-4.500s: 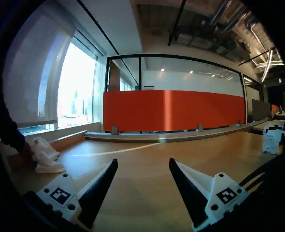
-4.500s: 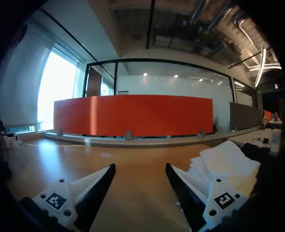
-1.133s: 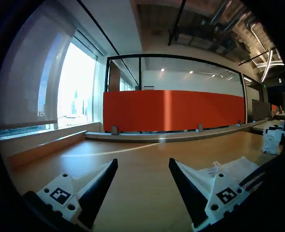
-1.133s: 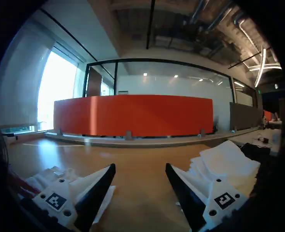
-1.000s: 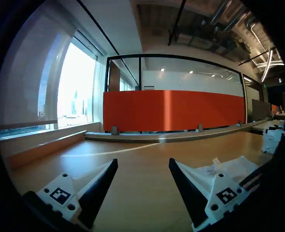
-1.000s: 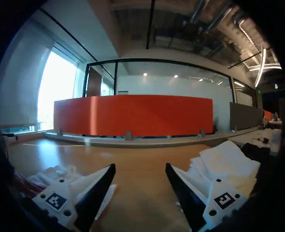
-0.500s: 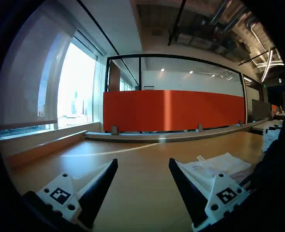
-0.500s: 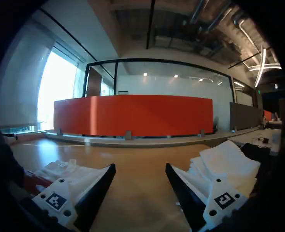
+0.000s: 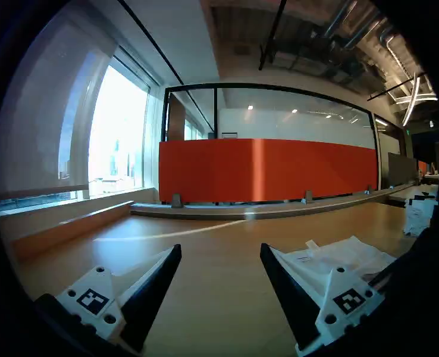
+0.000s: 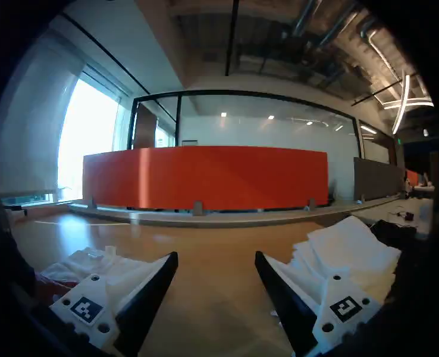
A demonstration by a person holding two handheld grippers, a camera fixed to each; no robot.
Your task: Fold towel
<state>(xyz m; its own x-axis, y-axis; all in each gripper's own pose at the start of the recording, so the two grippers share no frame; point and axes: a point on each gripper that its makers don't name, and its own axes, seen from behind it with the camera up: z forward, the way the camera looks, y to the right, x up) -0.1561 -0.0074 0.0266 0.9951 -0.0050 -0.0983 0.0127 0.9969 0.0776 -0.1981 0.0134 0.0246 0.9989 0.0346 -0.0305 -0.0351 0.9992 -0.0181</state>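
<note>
A crumpled white towel (image 9: 347, 253) lies on the wooden table (image 9: 219, 297), just right of and behind my left gripper's right finger. The same towel (image 10: 103, 262) shows in the right gripper view, behind the left finger. A person's hand (image 10: 47, 287) touches its near left edge. My left gripper (image 9: 219, 247) rests low over the table, open, nothing between its fingers. My right gripper (image 10: 215, 254) is open and empty as well, with the towel to its left.
A stack of folded white towels (image 10: 353, 250) sits right of my right gripper. Another white pile (image 9: 420, 217) stands at the far right. A raised ledge (image 9: 71, 223) runs under the window. An orange partition (image 9: 267, 169) closes the table's far edge.
A person's hand carried the white towel from the window ledge and laid it between the two grippers. Over the last second it spread and settled. Both grippers stayed still.
</note>
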